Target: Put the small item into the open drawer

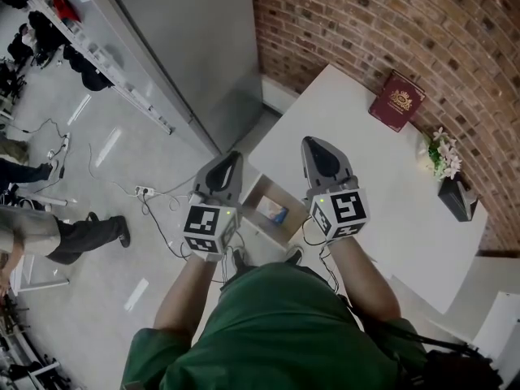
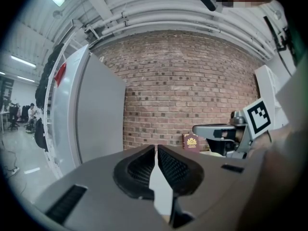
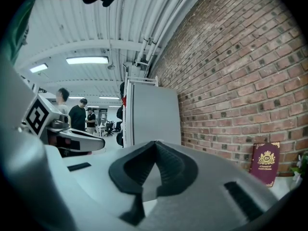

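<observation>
Brick wall (image 1: 390,23) backs the one white table (image 1: 382,193), and from the table's near edge a single drawer (image 1: 258,193) stands pulled open. One small item (image 1: 272,211), bluish, lies inside that drawer, apart from both of my tools. I hold two grippers. My left gripper (image 1: 235,159) hangs just left of the drawer, over the floor, and its two jaws are pressed together with nothing between them. My right gripper (image 1: 314,145) hangs just right of the drawer, over the tabletop, jaws likewise pressed together and empty. Each gripper carries one cube with square markers. Beyond the drawer, far across the table near the wall, lies one maroon book (image 1: 396,100) with a gold crest. To the right of the book stands one dark pot of pale flowers (image 1: 445,159). Left of the drawer rises one tall grey cabinet (image 1: 195,39), and a white power strip (image 1: 145,191) with its cables lies on the floor.
</observation>
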Demonstrator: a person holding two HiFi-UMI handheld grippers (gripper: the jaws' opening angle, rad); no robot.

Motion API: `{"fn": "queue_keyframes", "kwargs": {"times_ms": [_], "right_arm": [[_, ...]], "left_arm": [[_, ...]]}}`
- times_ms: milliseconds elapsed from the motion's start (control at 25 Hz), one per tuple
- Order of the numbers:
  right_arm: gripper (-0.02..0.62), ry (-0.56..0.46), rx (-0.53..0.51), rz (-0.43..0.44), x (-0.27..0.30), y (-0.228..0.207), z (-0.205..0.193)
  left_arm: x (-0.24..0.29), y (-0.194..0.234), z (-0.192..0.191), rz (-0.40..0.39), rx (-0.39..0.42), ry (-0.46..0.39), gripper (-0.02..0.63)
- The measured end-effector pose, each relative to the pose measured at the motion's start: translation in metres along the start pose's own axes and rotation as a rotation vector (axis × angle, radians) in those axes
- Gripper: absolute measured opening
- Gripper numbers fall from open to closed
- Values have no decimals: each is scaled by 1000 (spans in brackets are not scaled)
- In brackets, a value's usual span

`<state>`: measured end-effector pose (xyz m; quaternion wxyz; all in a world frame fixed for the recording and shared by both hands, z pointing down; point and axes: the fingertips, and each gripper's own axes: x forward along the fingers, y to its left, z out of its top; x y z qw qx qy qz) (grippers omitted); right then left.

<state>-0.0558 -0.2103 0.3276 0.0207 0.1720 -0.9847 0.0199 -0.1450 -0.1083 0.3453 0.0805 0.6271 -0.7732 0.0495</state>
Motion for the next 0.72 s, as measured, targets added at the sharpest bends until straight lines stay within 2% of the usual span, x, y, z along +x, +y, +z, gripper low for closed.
{"fn": "queue_keyframes", "kwargs": {"times_ms": [720], "right_arm": [[3,1,5,7,-12,-4,-4]], "left_arm": [[-1,-13,-5,5,8,8,14]]}}
